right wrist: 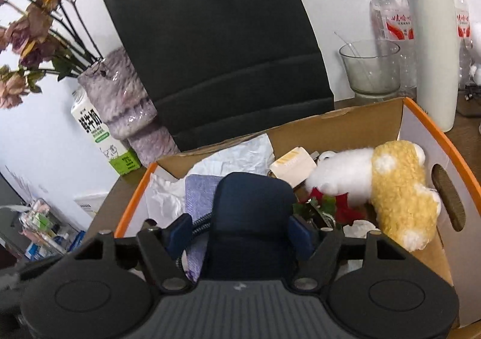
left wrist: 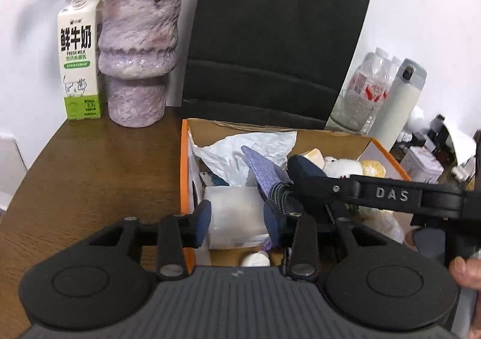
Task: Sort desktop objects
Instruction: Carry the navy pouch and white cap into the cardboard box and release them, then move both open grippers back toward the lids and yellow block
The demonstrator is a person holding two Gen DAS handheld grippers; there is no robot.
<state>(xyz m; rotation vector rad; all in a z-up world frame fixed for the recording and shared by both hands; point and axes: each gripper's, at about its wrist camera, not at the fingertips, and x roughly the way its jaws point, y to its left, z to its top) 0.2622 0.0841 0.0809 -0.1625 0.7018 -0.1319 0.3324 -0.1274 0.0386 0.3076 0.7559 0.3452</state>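
Working inside an orange-rimmed cardboard box (left wrist: 184, 158) on the brown desk (left wrist: 90, 173).

With the left claw (left wrist: 237, 220): closed to a medium gap on a translucent plastic container (left wrist: 237, 212), one blue pad against each side. Holding it low in the near left corner of the cardboard box, beside the orange wall.

With the right claw (right wrist: 240, 232): closed on a dark navy object (right wrist: 252, 212), possibly a soft case, though hard to say from so close. Pads tight against both flanks. Seen from the left wrist as reaching in from the right, with the dark navy object just beyond and to the right of the translucent plastic container.

Between the two held things: a lavender fabric piece (left wrist: 264, 170) with a braided cord (left wrist: 279, 191), touching the dark navy object. Behind these, crumpled white paper (left wrist: 240, 146) against the rear wall of the cardboard box. To the right, a white and yellow plush toy (right wrist: 390, 182) lying on its side along the right wall, with something red and green (right wrist: 330, 209) beneath its white end.

Behind the cardboard box: a black paper bag (left wrist: 270, 38) standing upright against the white wall. Left of it, a mottled purple vase (left wrist: 138, 47) with dried roses (right wrist: 27, 38), and a fresh milk carton (left wrist: 79, 56) touching the vase's left side. At the right rear, a glass bowl (right wrist: 371, 68), a clear water bottle (right wrist: 390, 8) and a white thermos flask (right wrist: 433, 53), close together.
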